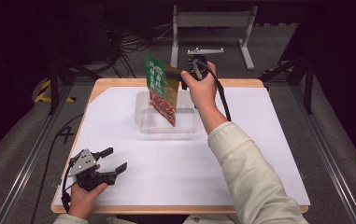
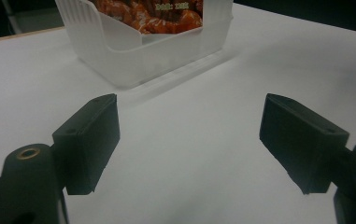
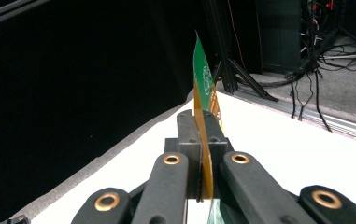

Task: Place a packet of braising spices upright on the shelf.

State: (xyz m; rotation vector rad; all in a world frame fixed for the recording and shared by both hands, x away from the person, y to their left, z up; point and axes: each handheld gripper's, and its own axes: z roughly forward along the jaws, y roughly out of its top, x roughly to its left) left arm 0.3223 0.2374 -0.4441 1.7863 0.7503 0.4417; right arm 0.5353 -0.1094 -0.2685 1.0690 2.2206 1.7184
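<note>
Overhead, a person is working two handheld grippers at a wooden table point(image 1: 119, 83) covered by a white sheet point(image 1: 241, 154), with a white metal stand point(image 1: 213, 21), cables and dark frame legs crowding the floor beyond the far edge. A clear plastic container point(image 1: 145, 122) is sitting on the sheet toward the far middle, well apart from the near edge, and nothing is lying between it and the left gripper. The right gripper point(image 1: 187, 73), raised above the container's far right side, is clamping its jaws tight on the upper edge of a green and orange food pouch point(image 1: 160, 88), which is hanging tilted with its lower end dipping into the container. From the right gripper view, the pouch point(image 3: 202, 93) is standing edge-on between the closed jaws of the right gripper point(image 3: 198, 122). The right hand point(image 1: 201, 88) is reaching forward on an extended arm in a pale sleeve point(image 1: 250, 177). Near the front left corner, the left hand point(image 1: 83, 198) is holding the left gripper point(image 1: 114, 160) low over the sheet, its jaws spread wide and gripping nothing. From the left gripper view, the left gripper point(image 2: 187, 123) is pointing toward the container point(image 2: 133, 60), where the pouch's printed orange food point(image 2: 152, 14) is showing over the cut-down front wall.
</note>
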